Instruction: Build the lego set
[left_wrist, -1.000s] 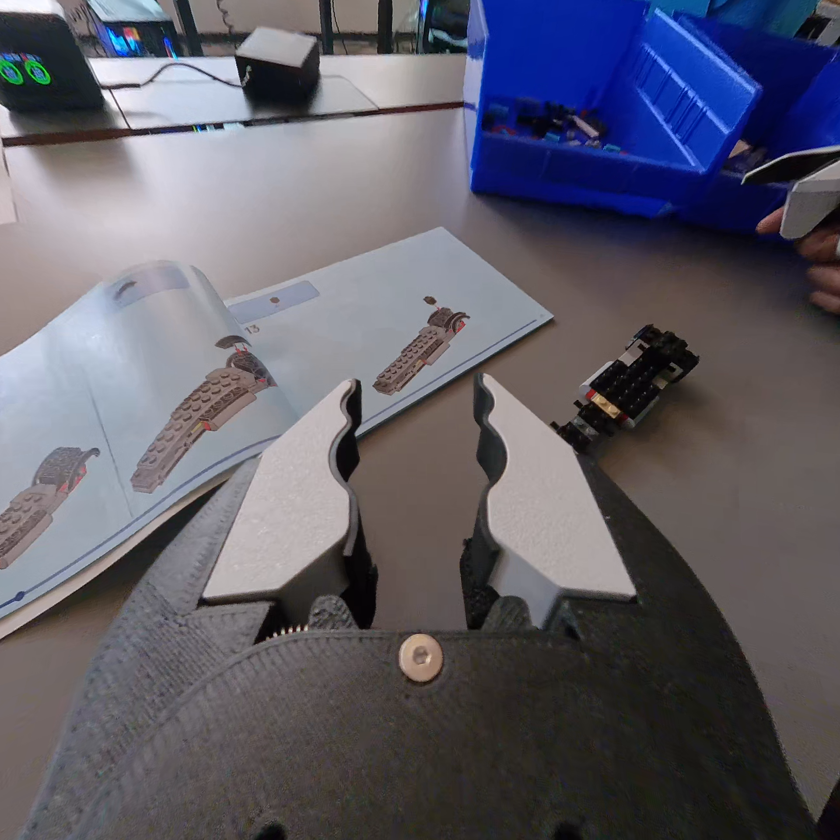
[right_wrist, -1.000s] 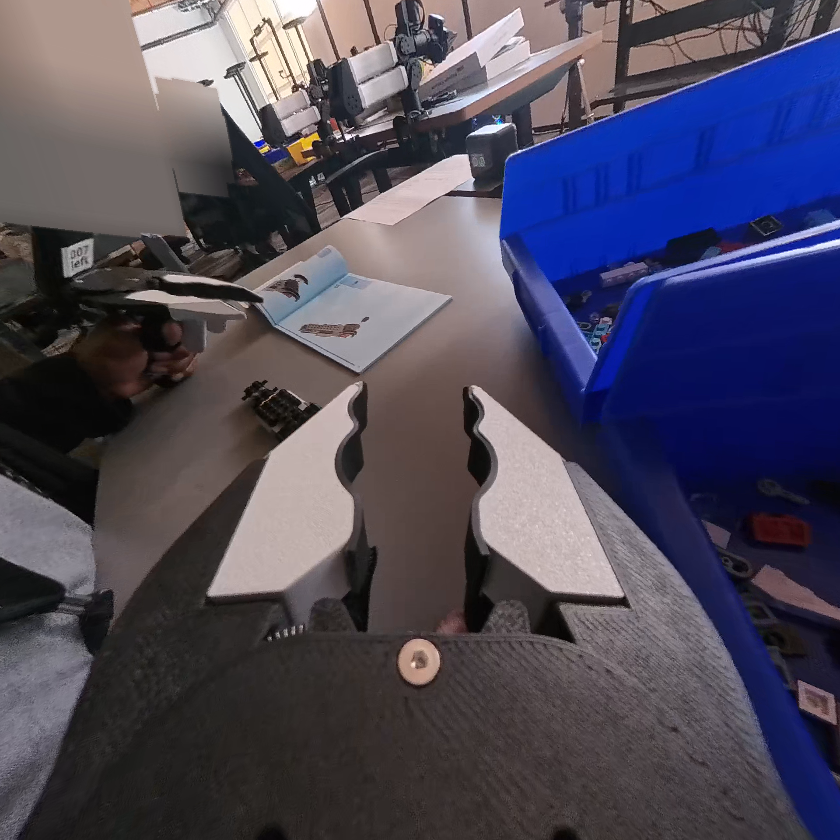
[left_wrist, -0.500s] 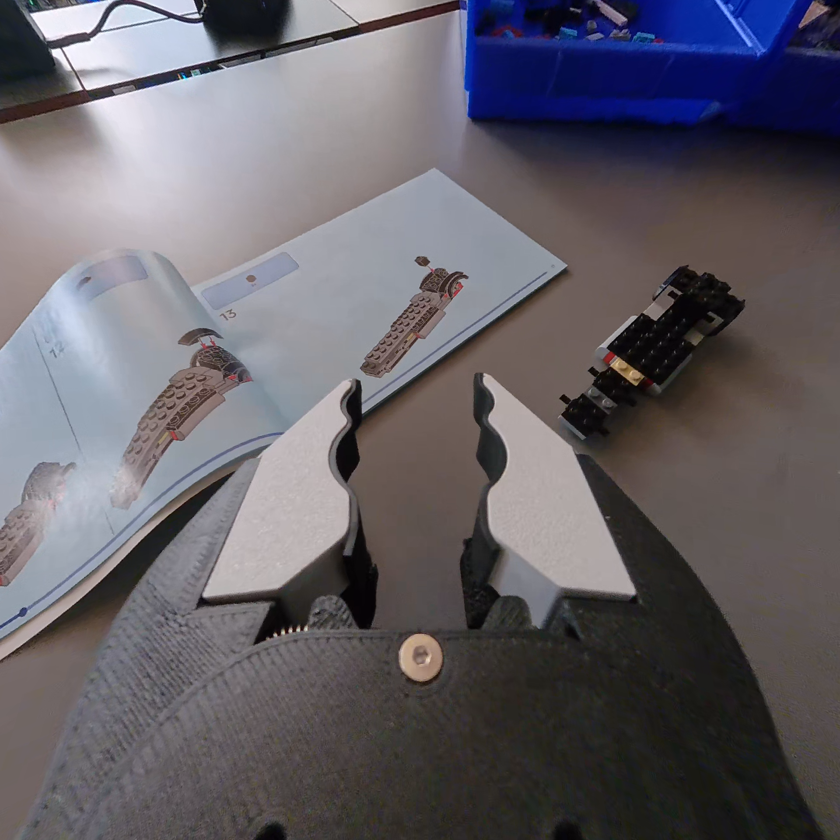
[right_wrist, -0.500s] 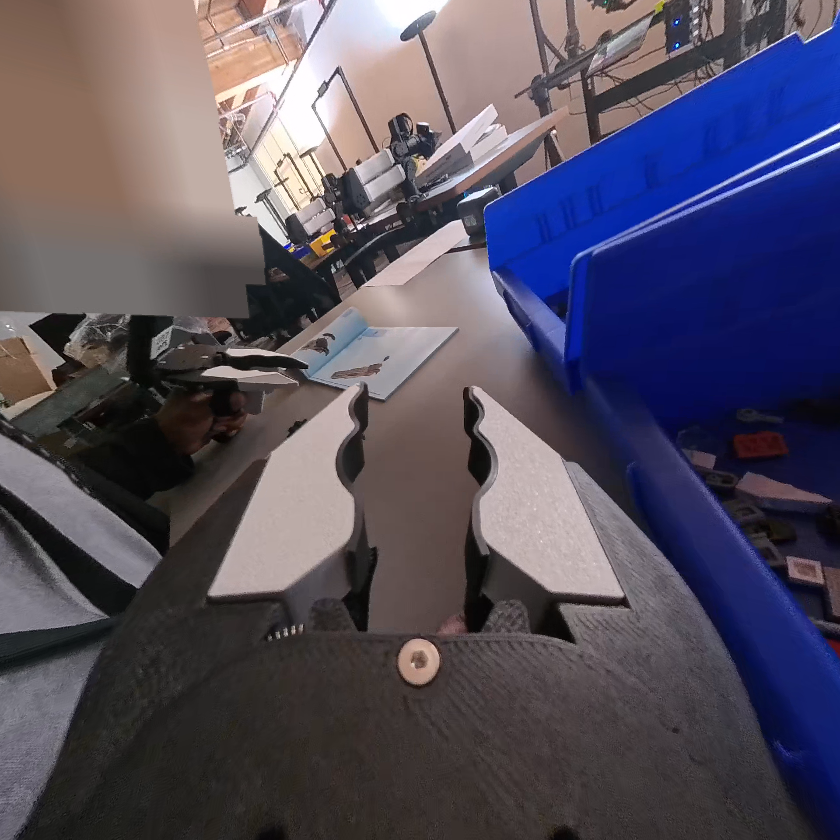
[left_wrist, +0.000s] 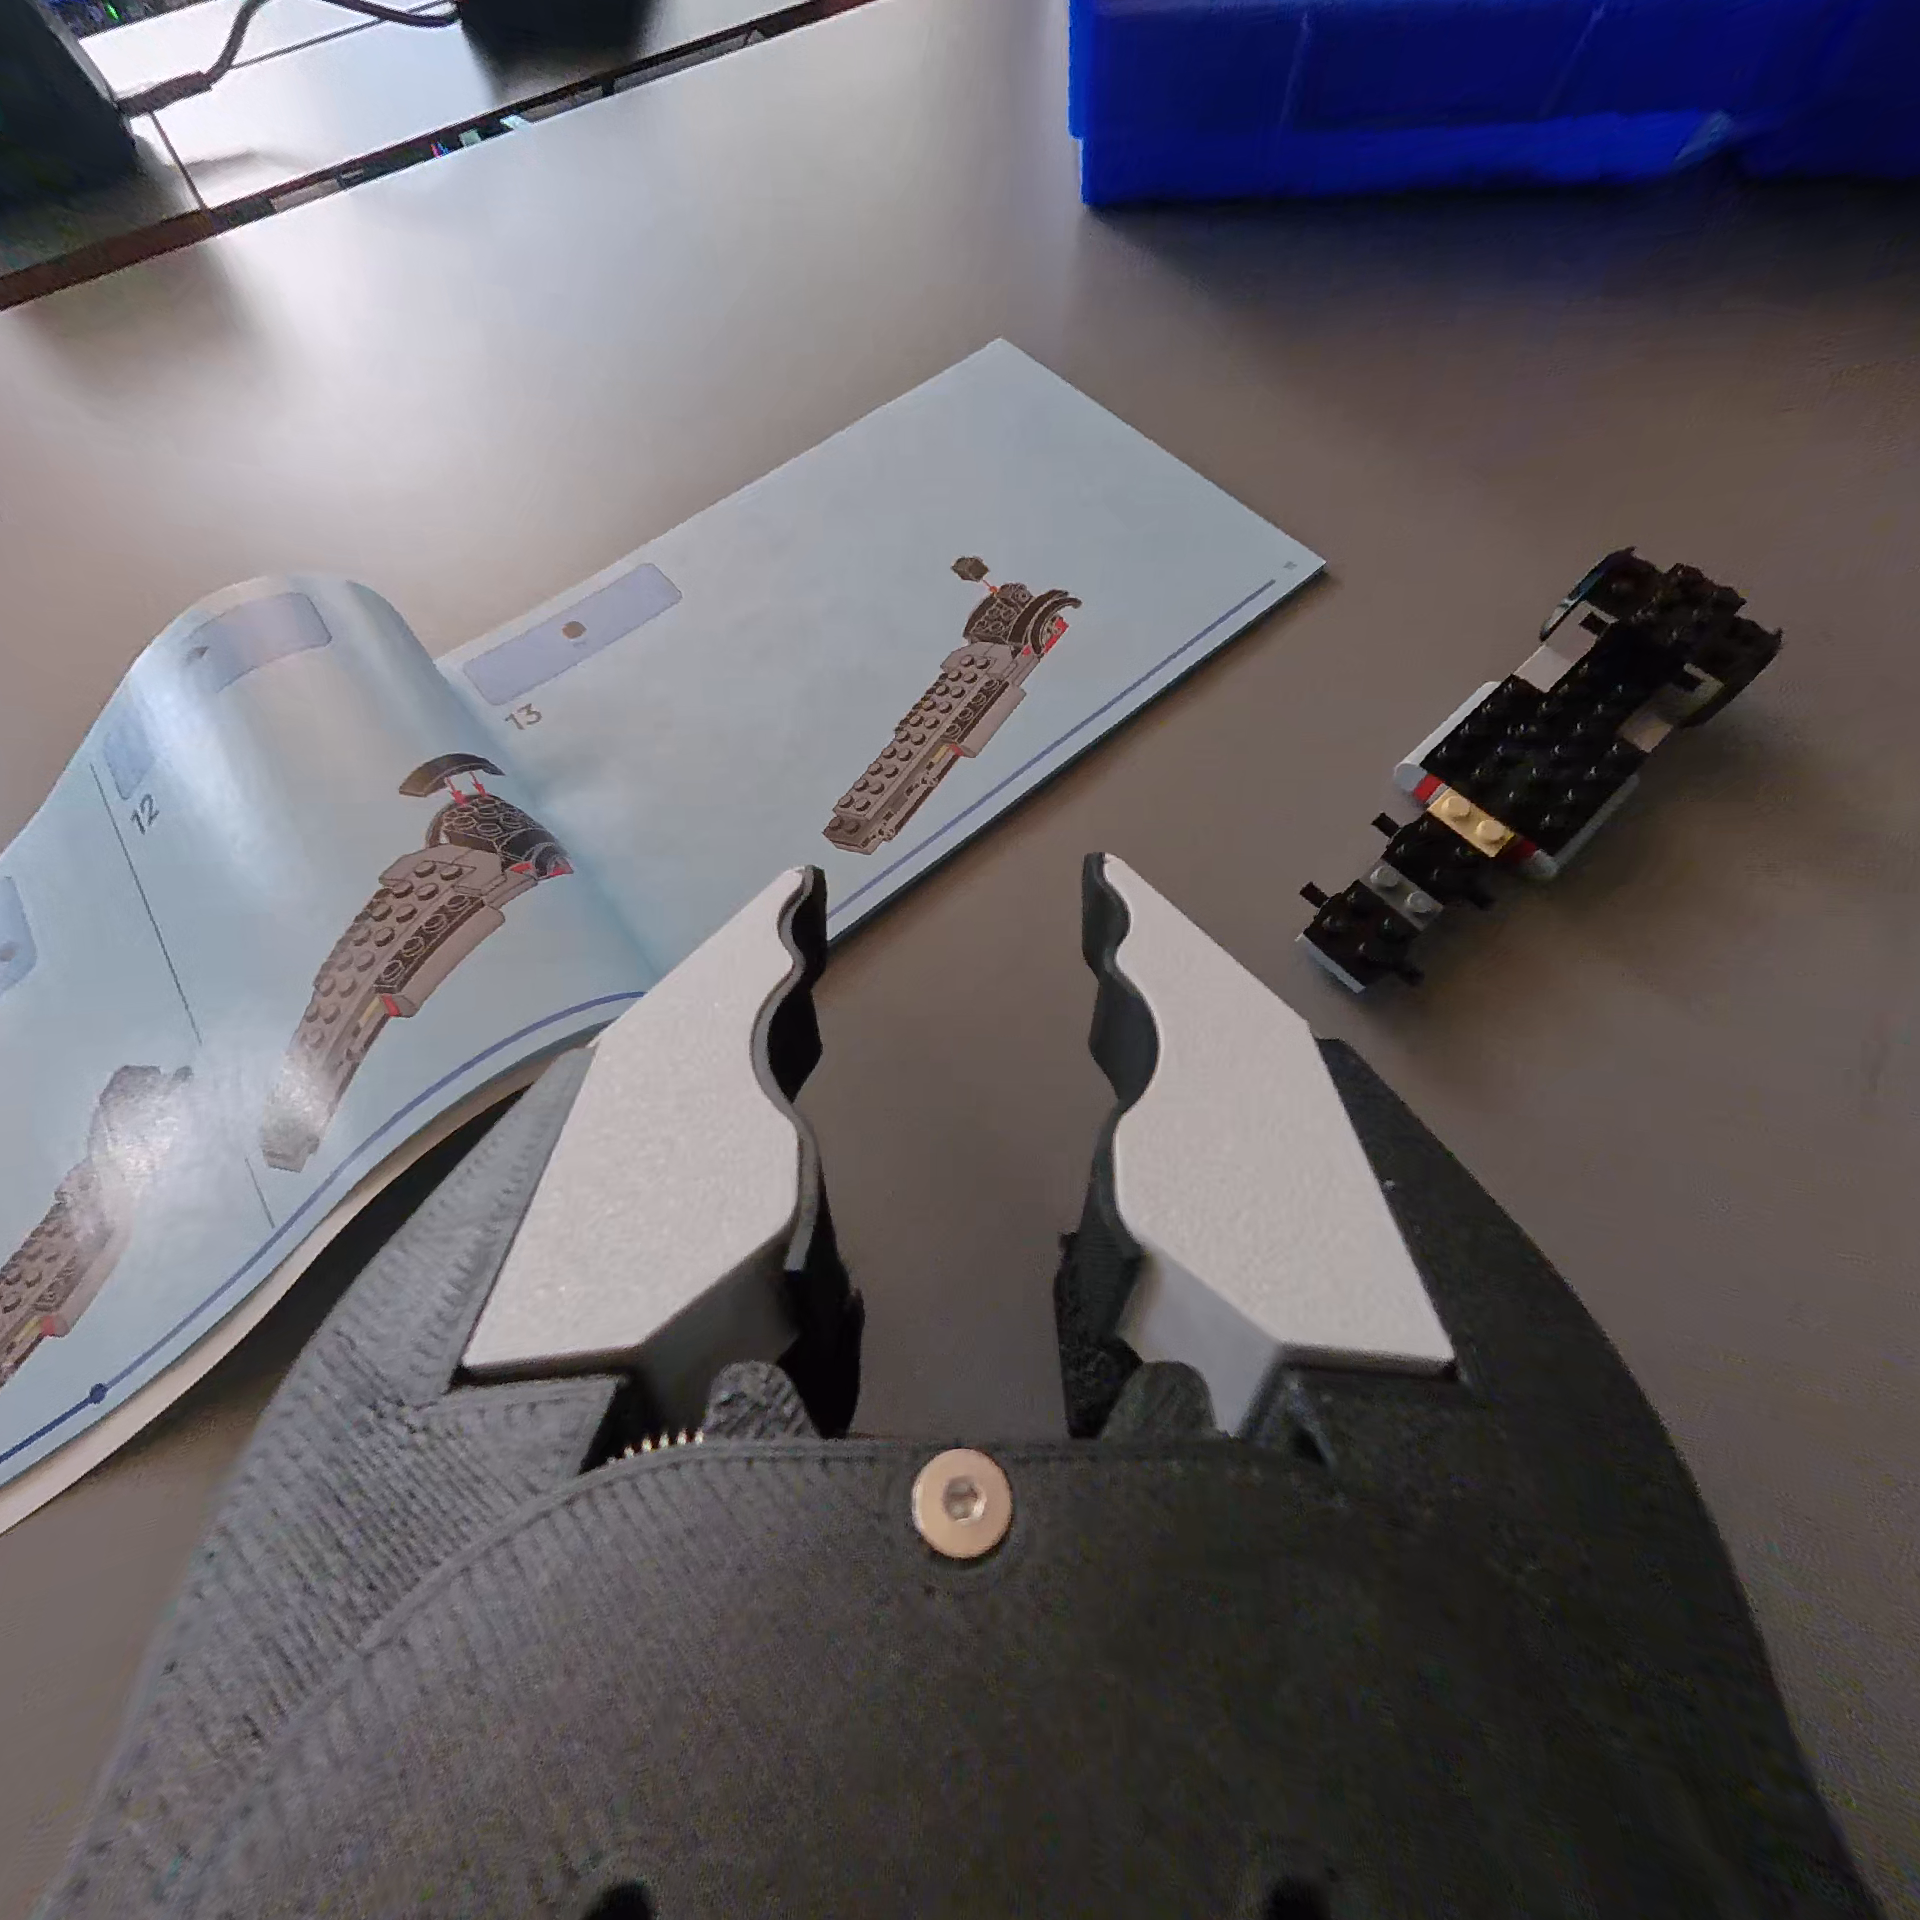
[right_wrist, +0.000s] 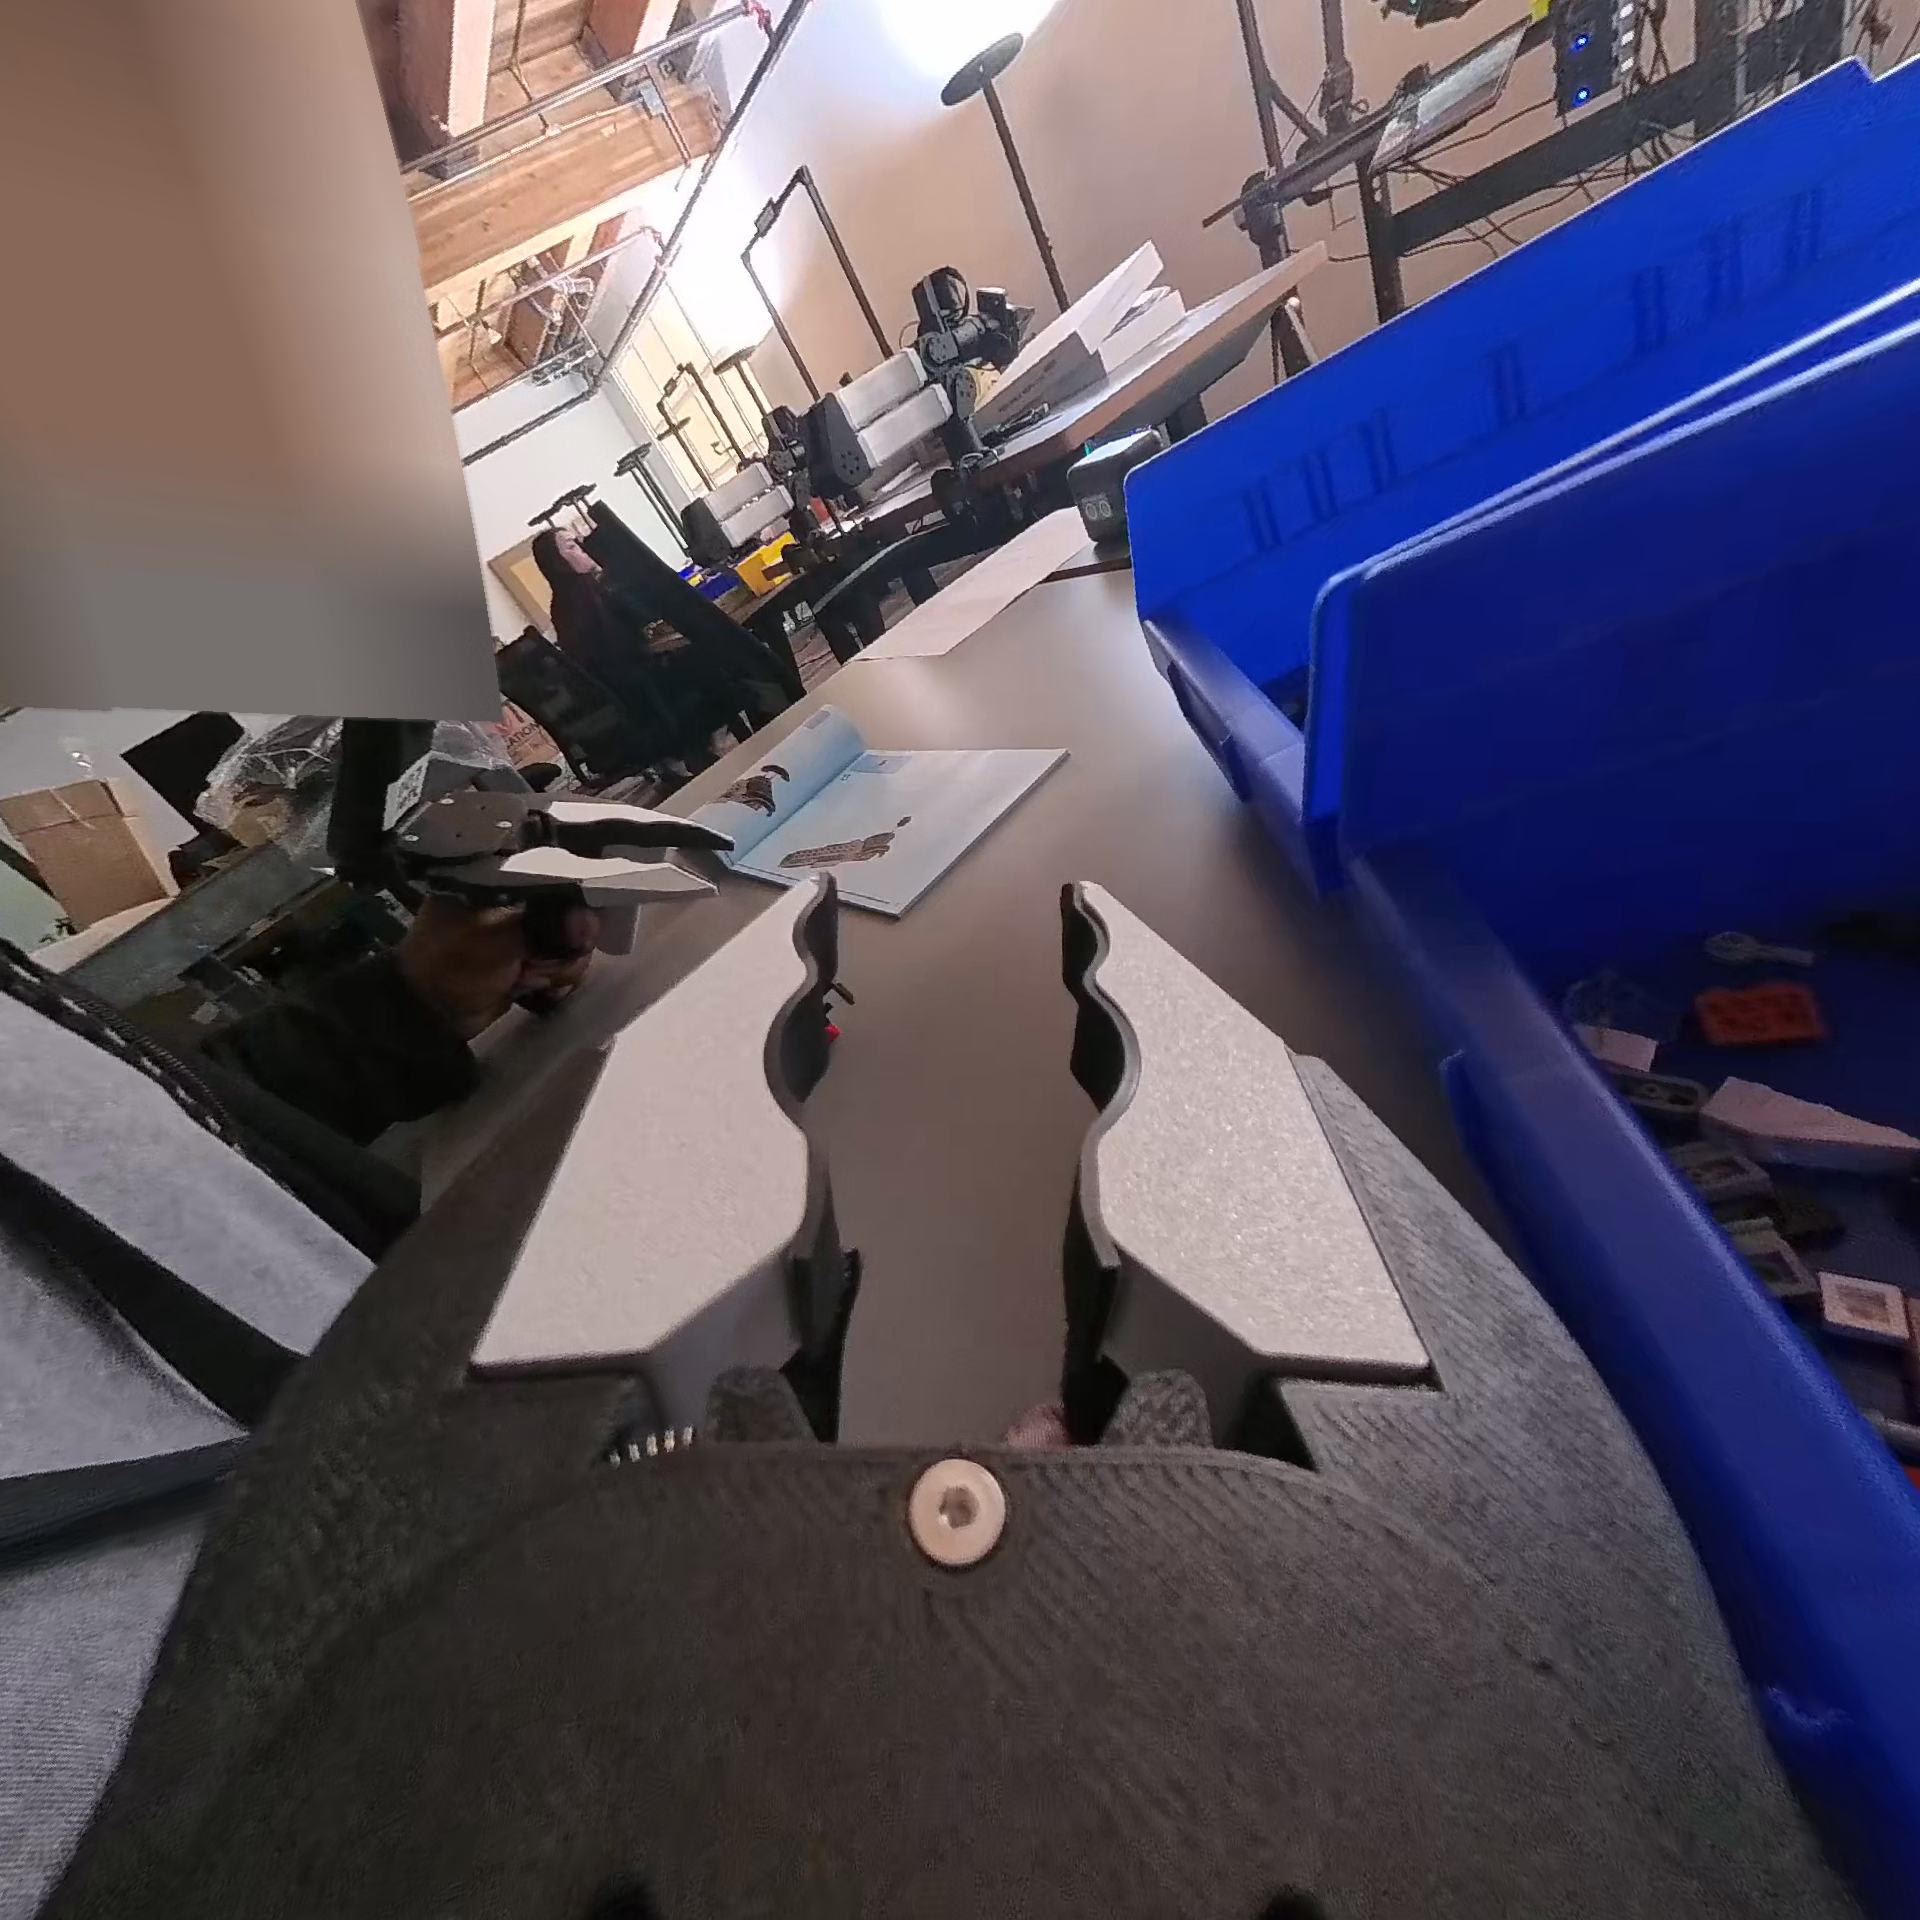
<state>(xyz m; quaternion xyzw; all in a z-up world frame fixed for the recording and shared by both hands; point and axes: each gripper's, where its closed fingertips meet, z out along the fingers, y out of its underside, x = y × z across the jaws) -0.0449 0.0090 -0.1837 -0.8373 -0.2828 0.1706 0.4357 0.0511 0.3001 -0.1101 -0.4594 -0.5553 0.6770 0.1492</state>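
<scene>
Two grippers hover over the grey-brown counter (left_wrist: 1351, 364), both with fingers parted and holding nothing. The left gripper (left_wrist: 954, 883) points down at bare counter; the half-built model (left_wrist: 1538, 769) lies just to the right of its fingers (left_wrist: 1226, 1122), apart from them, stretched out diagonally. It is a long, studded black assembly with pale grey side plates, a tan piece and a speck of red near the middle. To the left, the open booklet (left_wrist: 727, 727) lies flat, its glossy light-blue pages curling at the fold; the left finger tip overlaps its near edge in view. The right gripper (right_wrist: 945, 899) is low, beside the blue bin (right_wrist: 1558, 1195), a smooth plastic tub with loose small pieces (right_wrist: 1756, 1013) inside. Its fingers (right_wrist: 1216, 1164) are matte grey with wavy inner edges on a ribbed black body. The model is mostly hidden behind them.
</scene>
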